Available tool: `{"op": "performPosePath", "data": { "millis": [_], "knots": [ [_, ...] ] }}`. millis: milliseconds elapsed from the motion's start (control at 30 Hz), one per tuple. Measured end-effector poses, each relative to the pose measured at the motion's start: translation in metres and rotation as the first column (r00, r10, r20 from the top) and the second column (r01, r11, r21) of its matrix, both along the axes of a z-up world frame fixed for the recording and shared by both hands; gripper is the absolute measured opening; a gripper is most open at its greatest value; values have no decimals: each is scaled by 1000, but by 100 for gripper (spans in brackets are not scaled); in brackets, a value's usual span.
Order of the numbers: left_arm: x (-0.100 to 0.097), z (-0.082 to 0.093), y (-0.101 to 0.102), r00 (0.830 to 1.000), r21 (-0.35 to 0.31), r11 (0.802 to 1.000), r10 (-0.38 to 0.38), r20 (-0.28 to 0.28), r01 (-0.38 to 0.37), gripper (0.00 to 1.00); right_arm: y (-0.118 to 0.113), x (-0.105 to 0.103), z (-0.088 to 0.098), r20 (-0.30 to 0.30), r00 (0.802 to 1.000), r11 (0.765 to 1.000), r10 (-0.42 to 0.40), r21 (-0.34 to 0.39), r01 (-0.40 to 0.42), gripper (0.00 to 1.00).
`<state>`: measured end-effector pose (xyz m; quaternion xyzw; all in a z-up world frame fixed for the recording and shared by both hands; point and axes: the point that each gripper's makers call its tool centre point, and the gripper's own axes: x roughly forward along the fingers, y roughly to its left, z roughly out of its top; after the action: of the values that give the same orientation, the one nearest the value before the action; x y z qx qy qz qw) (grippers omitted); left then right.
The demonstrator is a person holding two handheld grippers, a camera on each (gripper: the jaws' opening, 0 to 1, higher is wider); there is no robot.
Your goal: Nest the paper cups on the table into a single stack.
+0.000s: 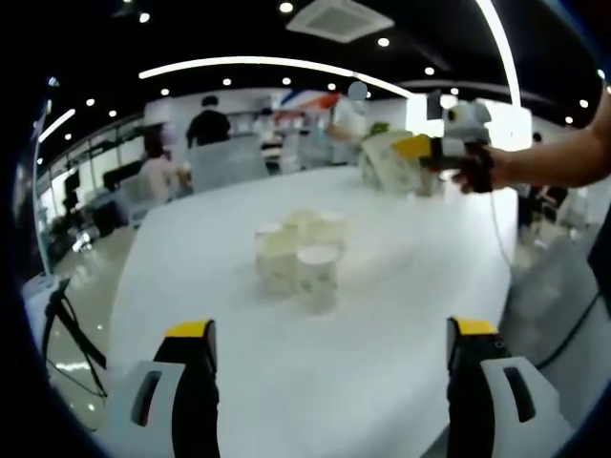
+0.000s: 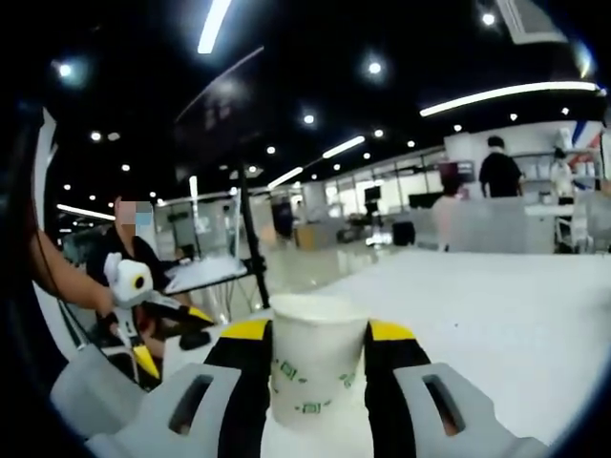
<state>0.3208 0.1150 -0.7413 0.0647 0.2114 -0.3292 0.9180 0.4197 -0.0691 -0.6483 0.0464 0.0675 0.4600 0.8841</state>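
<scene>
Currently the right gripper [image 2: 316, 377] pinches one paper cup [image 2: 315, 367] upright, raised off the table [image 1: 315, 382] for carrying to nest. Remaining cups [image 1: 301, 253] cluster near the table's middle. The left gripper [image 1: 329, 382] hangs spread, unloaded, facing them.

White table with a cluster of paper cups

In the left gripper view, a broad white table [image 1: 286, 382] carries a tight group of white paper cups [image 1: 301, 253] near its middle, standing upright and touching one another, the nearest one showing a faint green print. The surface around them is bare and glossy. In the right gripper view, the same white top [image 2: 516, 324] stretches away towards the room behind.
</scene>
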Motion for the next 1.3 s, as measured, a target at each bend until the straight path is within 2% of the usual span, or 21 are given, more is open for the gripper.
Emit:
{"op": "performPosePath", "data": {
  "millis": [700,1300],
  "knots": [
    [-3,2,-6,1000,-1,1000,-20,-2,20,99,-1,-21,10,35,999,999,31,6,-31,35],
    [-2,3,-15,999,14,999,-50,-3,50,99,-2,-49,19,73,995,997,69,17,-70,35]
  ]
}}
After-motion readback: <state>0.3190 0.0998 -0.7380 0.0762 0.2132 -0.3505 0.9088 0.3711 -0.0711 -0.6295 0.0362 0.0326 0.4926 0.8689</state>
